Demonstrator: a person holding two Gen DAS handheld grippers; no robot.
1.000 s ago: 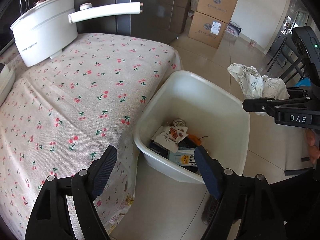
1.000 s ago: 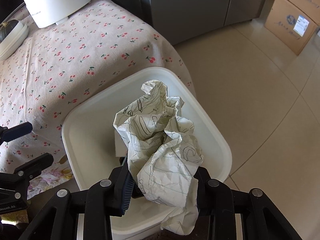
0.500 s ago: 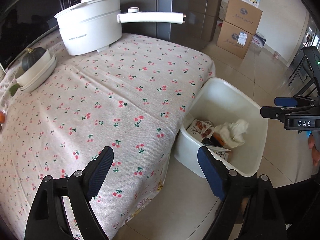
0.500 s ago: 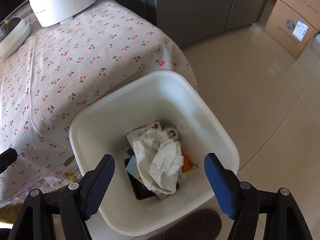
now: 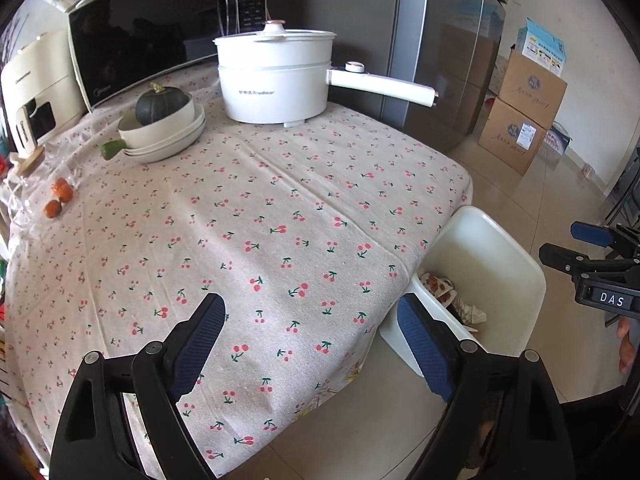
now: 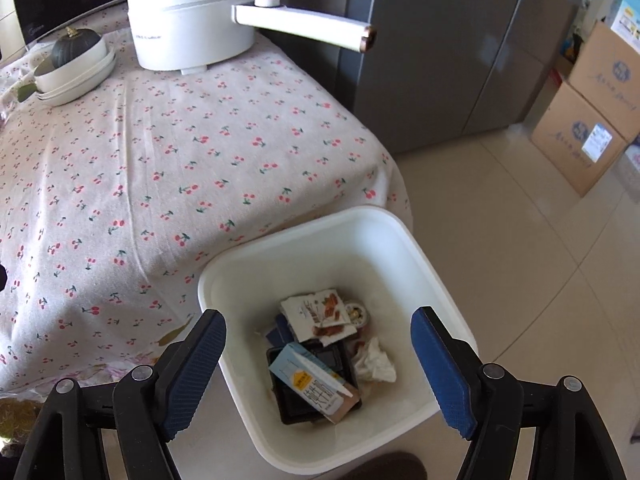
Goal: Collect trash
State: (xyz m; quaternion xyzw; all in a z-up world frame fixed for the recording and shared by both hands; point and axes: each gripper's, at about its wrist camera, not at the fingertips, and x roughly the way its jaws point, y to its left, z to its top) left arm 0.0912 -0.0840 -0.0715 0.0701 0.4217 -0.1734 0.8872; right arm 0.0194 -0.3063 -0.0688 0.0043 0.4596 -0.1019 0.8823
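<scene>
Left wrist view: left gripper [image 5: 310, 344] hovers over the near edge of the bench [image 5: 280, 216], jaws wide apart and holding nothing; cloth shows no loose trash, so the step looks like scanning for the next piece, if any remains. Right wrist view: right gripper [image 6: 318, 360] hangs above the white bin [image 6: 424, 264] by the bench's corner, jaws wide and empty, trash [image 6: 316, 368] lying inside the bin.
</scene>
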